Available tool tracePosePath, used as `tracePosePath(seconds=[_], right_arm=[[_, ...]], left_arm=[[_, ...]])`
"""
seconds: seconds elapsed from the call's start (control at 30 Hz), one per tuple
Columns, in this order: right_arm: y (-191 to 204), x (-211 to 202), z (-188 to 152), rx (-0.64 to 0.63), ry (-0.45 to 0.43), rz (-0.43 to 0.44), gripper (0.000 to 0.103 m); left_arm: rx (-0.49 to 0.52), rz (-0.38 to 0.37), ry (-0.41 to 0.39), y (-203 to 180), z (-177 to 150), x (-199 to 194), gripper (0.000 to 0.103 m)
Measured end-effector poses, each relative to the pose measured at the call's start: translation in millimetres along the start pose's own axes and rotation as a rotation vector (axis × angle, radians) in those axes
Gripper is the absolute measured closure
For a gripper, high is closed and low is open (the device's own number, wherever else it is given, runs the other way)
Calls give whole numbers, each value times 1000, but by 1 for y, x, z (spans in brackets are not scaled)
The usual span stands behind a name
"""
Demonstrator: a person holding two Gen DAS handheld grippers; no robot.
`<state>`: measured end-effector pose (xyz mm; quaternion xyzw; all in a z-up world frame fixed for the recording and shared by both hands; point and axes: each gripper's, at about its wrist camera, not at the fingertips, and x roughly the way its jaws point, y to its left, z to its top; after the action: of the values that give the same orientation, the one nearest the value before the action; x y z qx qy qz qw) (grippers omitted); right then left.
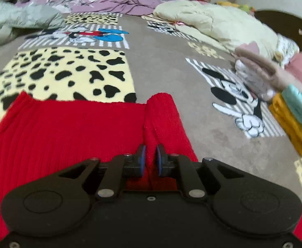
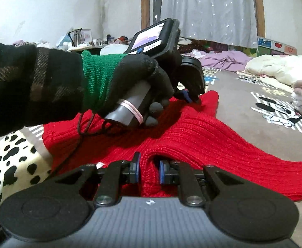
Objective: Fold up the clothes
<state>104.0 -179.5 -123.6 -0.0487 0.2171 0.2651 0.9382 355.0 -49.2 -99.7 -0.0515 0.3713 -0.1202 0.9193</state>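
Soft, floppy red ribbed knit sweater on the bed; left gripper and right gripper each pinch a raised fold; likely stretchy, best held at edges.

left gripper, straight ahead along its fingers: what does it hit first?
The left gripper is shut on a fold of the red knit sweater, so more sweater comes first, then the printed blanket beyond its far edge. Depth is unclear in the fisheye view.

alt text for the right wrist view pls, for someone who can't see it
The right claw pinches a raised fold of a red knit sweater spread on a cartoon-print bed cover. Beyond it, a black-gloved hand holds the left claw down on the sweater's far edge. Rumpled bedding lies behind.
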Motion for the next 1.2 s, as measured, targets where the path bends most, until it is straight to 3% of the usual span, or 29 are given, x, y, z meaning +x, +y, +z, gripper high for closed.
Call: tracePosePath(seconds=[0.07, 0.23, 0.33, 0.43, 0.5, 0.57, 0.67, 0.73, 0.8, 0.87, 0.9, 1.07, 1.17, 1.2], right_arm=[[1, 2, 0, -8, 5, 1, 80], [3, 4, 0, -25, 15, 4, 65], [2, -3, 1, -18, 11, 11, 50], [4, -14, 0, -36, 24, 18, 43], [7, -24, -2, -56, 25, 21, 42], [7, -31, -6, -72, 22, 26, 41], [11, -35, -9, -100, 16, 37, 41], [15, -35, -10, -119, 10, 48, 41], [19, -34, -10, -138, 4, 58, 41], [23, -34, -11, -158, -2, 69, 41], [25, -33, -11, -167, -5, 74, 41], [42, -22, -17, -248, 36, 127, 28], [43, -20, -17, -242, 28, 135, 26], [42, -20, -17, -240, 26, 135, 26]], left_arm=[[8, 44, -14, -2, 4, -11, 76], [92, 64, -61, -20, -2, -60, 75], [133, 4, -57, -33, -13, -90, 75], [164, -43, -23, -44, -30, -106, 75], [127, -47, 21, -43, -40, -106, 71], [35, -57, 52, -34, -48, -102, 58], [-96, -85, 81, -22, -55, -97, 58], [-130, -88, 79, -20, -58, -96, 59], [-70, -35, 71, -24, -62, -95, 72], [18, 68, 77, -25, -71, -88, 74], [52, 83, 58, -23, -76, -87, 74], [82, 91, 19, -23, -75, -100, 74], [180, 75, -18, -43, -64, -114, 74], [216, 33, -11, -53, -59, -118, 74]])
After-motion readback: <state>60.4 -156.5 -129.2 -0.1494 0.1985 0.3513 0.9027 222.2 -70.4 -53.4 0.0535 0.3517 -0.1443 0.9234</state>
